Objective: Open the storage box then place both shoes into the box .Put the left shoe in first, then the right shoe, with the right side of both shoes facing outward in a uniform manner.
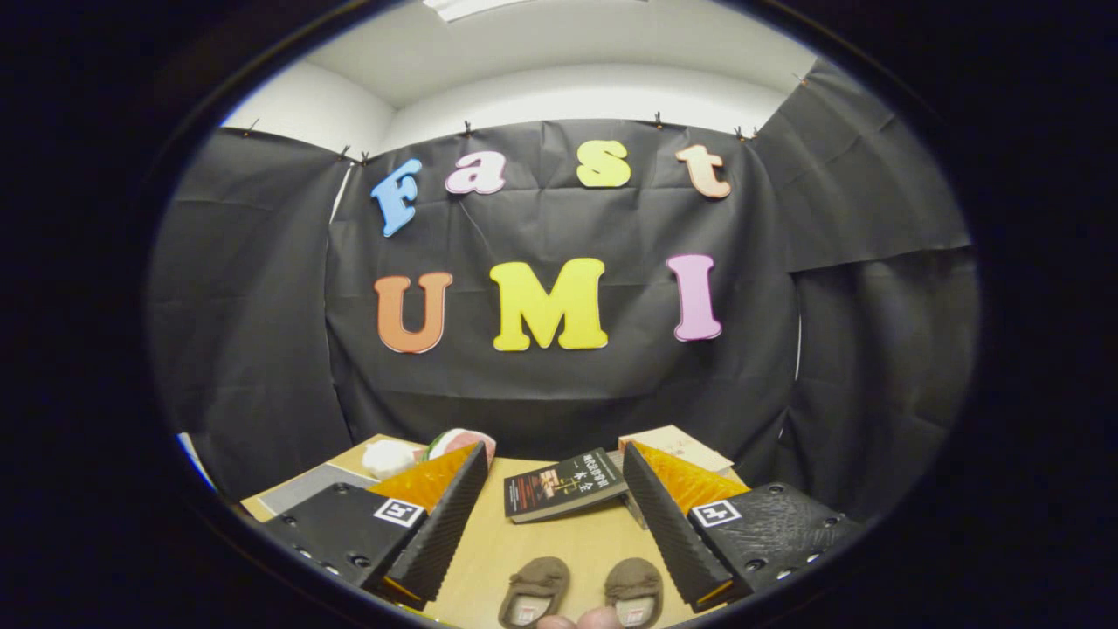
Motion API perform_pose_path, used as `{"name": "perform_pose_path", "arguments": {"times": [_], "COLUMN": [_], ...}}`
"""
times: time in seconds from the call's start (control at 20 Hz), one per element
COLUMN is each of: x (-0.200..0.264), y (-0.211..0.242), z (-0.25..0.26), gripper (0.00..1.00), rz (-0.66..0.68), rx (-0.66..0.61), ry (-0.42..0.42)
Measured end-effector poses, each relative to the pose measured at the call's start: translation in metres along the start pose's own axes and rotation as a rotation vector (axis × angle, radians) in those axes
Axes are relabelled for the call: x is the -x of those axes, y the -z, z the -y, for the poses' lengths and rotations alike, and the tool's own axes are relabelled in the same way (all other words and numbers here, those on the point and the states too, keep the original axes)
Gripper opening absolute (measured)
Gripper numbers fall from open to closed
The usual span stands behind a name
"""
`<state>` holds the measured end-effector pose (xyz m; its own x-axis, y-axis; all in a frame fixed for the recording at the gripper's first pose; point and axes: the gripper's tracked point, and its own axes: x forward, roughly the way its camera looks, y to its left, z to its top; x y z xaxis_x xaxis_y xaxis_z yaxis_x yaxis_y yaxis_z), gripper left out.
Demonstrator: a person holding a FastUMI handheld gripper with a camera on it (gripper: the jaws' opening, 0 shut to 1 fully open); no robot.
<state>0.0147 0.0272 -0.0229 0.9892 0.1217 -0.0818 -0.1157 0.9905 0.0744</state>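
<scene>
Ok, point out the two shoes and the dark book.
Left-hand shoe (pixel 534 587), gripper view, brown upper.
Right-hand shoe (pixel 635 585), gripper view, brown upper.
Dark book (pixel 563 485), gripper view, cover, beyond the open gripper (pixel 556 476).

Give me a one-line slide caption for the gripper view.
Open gripper held above a wooden table, two brown slippers between its fingers, a dark book lying beyond them.

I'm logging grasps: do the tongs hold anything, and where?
Nothing is held. The tongs stand open above the table, with the two shoes between the fingers, untouched.
</scene>
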Motion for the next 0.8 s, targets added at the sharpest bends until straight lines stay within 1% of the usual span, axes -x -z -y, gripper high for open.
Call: {"name": "perform_pose_path", "arguments": {"times": [0.1, 0.2, 0.35, 0.6, 0.8], "x": [-0.004, -0.007, -0.012, -0.022, -0.031], "y": [0.011, 0.028, 0.052, 0.116, 0.165], "z": [-0.014, -0.036, -0.067, -0.138, -0.189], "gripper": [0.95, 0.95, 0.95, 0.95, 0.95], "rz": [-0.020, -0.053, -0.093, -0.237, -0.323], "rx": [0.004, -0.021, -0.066, -0.155, -0.168], "ry": [-0.033, -0.092, -0.149, -0.289, -0.384]}}
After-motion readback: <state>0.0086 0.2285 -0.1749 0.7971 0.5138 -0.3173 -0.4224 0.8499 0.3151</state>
